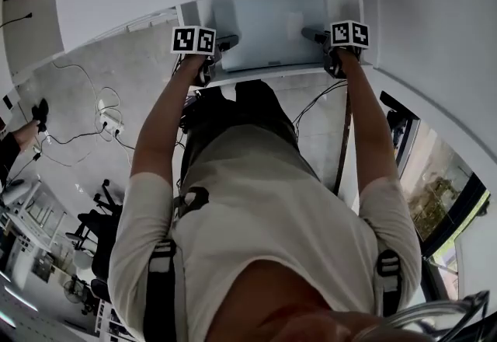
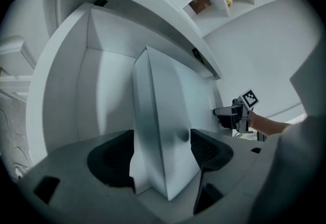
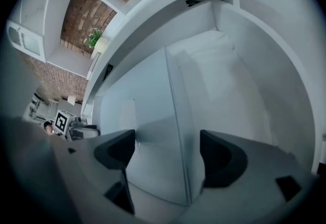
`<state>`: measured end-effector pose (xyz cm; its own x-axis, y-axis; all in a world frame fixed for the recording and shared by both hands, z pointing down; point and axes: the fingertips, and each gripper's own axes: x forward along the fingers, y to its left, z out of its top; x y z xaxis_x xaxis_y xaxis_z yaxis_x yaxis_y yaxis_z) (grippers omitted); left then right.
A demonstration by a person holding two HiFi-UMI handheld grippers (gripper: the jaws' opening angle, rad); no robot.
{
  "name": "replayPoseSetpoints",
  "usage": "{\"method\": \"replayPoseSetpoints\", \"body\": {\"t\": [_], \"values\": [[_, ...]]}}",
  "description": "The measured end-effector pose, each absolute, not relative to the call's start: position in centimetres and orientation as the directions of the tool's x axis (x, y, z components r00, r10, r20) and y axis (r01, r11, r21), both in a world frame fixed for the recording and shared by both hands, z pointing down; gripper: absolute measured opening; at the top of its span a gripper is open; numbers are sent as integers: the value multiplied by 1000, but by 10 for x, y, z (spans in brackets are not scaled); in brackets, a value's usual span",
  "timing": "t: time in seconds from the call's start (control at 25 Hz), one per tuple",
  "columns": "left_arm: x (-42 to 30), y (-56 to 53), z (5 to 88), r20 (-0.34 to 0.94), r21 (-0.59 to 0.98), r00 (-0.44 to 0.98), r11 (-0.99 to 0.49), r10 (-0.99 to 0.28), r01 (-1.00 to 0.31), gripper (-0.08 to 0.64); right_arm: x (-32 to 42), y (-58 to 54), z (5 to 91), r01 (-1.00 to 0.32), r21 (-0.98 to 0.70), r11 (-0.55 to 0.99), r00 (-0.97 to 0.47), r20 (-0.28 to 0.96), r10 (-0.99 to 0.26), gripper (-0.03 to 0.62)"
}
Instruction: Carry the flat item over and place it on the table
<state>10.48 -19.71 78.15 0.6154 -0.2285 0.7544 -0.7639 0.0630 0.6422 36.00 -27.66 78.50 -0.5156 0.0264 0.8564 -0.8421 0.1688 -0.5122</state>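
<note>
A flat white panel lies in a white shelf compartment in front of me. In the head view my left gripper is at its left side and my right gripper at its right side. In the left gripper view the panel stands edge-on between the open jaws of the left gripper, close to both pads. In the right gripper view the panel's edge runs between the wide-open jaws of the right gripper, with gaps on both sides.
White walls and a white top board enclose the compartment closely. Cables and a power strip lie on the floor at the left, with an office chair nearer. Open shelving on a brick wall shows beyond.
</note>
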Motion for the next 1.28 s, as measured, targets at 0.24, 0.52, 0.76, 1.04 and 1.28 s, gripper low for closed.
{"method": "replayPoseSetpoints", "body": {"t": [0.24,0.52,0.76,1.04,1.28], "values": [[108,-196,787,742,664,637,103,-209,-740,334,357,-276,785,-828,-545,137,-544,838,45,394],[112,-192,786,748,661,635,123,-192,-741,298,353,-274,788,-811,-573,121,-569,820,65,380],[110,-182,773,746,664,644,120,-168,-738,298,350,-269,780,-829,-544,132,-545,838,36,363],[109,-180,749,679,733,709,134,-189,-667,284,348,-278,755,-836,-523,167,-529,849,11,359],[105,-178,722,625,780,740,148,-249,-608,282,344,-275,718,-847,-485,220,-496,869,6,357]]}}
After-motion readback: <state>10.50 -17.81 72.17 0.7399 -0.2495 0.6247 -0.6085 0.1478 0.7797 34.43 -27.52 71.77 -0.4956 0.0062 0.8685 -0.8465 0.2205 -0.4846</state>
